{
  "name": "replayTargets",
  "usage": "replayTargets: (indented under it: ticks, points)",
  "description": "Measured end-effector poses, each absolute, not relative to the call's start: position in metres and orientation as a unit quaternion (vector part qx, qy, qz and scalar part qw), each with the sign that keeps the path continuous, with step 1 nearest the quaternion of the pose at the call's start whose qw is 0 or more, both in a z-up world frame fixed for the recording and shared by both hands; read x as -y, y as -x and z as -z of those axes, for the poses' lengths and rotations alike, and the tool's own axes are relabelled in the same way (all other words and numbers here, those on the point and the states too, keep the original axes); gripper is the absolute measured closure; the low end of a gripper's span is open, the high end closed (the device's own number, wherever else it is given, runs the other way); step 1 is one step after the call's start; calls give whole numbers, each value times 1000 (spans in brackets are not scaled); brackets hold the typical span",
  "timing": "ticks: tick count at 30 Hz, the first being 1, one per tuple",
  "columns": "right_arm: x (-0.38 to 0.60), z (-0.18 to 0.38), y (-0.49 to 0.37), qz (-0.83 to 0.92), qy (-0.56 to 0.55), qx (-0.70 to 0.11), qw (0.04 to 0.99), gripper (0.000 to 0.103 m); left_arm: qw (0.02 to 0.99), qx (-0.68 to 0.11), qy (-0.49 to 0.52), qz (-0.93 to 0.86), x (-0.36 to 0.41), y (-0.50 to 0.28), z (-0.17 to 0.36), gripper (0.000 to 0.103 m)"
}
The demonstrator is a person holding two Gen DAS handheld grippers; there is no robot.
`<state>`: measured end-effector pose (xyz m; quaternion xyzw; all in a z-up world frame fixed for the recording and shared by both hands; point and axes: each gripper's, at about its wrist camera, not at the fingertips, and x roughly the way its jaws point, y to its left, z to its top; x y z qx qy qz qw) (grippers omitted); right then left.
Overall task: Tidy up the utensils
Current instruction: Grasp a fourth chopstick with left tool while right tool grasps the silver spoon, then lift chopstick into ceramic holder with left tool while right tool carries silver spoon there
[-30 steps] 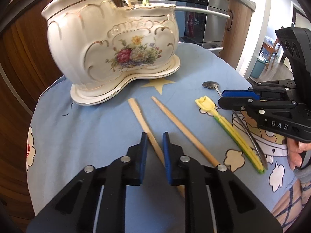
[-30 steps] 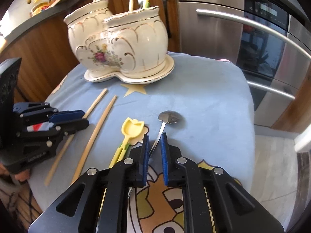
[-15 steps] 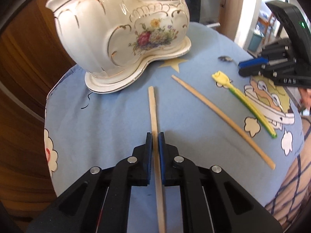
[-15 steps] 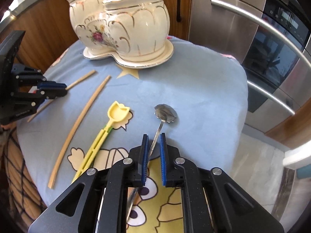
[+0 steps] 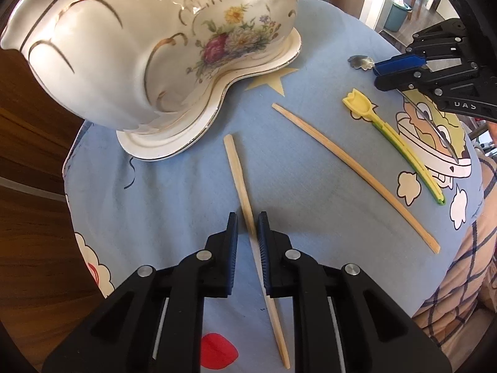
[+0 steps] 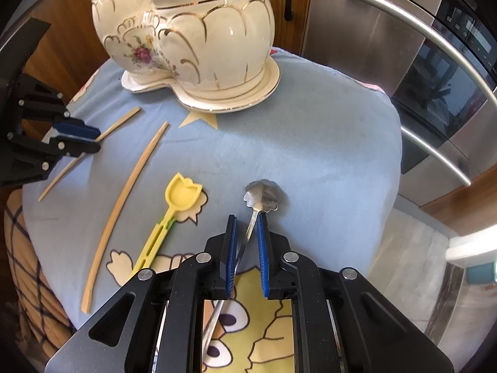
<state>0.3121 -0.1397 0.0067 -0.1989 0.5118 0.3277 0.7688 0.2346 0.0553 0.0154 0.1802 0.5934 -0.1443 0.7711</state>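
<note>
A wooden chopstick (image 5: 237,171) lies slanted on the blue cloth in front of the cream flowered holder (image 5: 139,46). My left gripper (image 5: 247,217) straddles it. The jaws are opening: there is a gap at the left pad, and the stick slips under the right one. A second chopstick (image 5: 341,161) and a yellow tulip-shaped utensil (image 5: 360,104) lie to its right. My right gripper (image 6: 247,219) is shut on the thin handle of a metal spoon (image 6: 264,195), which crosses the jaws diagonally, bowl just past the tips. Each gripper shows in the other's view: the right (image 5: 376,77), the left (image 6: 97,140).
The holder (image 6: 217,40) stands on its saucer at the back of the small cloth-covered table (image 6: 326,143), with utensils standing in it. A steel oven (image 6: 435,77) is beyond the table's right edge and wooden cabinets are behind. A person's checked lap (image 5: 459,264) is at the near edge.
The left jaws closed on the chopstick half a second ago and now stand wider, with the stick turned askew. Both views have tilted down toward the table. The right gripper keeps the spoon.
</note>
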Motion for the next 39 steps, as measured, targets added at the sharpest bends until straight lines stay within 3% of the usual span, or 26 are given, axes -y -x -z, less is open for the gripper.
replayTargets:
  ticks: [12, 28, 39]
  points:
    - [156, -12, -301, -337, 145, -478, 798, 99, 817, -542, -137, 141, -72, -214, -18, 98]
    - [189, -62, -278, -355, 41, -374, 856, 100, 934, -327, 10, 142, -110, -152, -99, 97]
    - [180, -106, -266, -366, 31, -290, 884, 100, 968, -227, 31, 103, -108, -149, -131, 97]
